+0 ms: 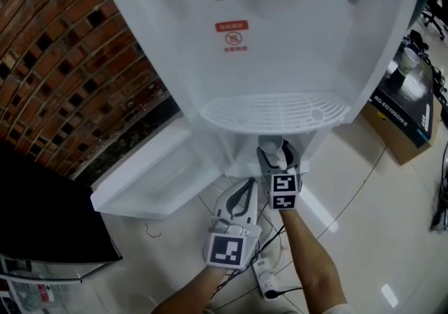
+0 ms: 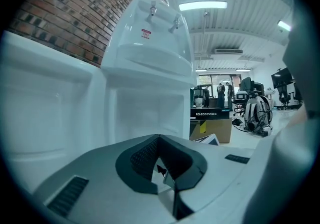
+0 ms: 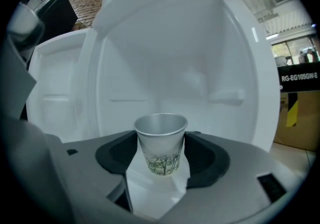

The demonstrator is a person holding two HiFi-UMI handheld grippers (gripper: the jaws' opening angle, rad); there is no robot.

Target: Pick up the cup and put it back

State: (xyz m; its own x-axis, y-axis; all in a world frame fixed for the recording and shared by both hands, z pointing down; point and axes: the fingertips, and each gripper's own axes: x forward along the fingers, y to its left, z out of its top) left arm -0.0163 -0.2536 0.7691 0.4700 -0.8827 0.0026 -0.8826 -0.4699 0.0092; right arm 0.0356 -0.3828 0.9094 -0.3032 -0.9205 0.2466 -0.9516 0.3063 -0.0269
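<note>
The cup (image 3: 161, 145) stands upright, mouth up, on the floor of the open lower compartment (image 3: 200, 63) of the water dispenser (image 1: 294, 47). It sits squarely between the right tongs (image 3: 161, 137), whose pads appear to be grasping its sides just under the rim. The left tongs (image 2: 159, 143) sit outside the compartment, clenched on nothing, so the right hand is nearer and I judge any lift should follow the cup's vertical axis.

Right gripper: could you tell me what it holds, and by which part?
The right gripper seems to clamp the paper cup by its upper sides, below the rim.
</note>
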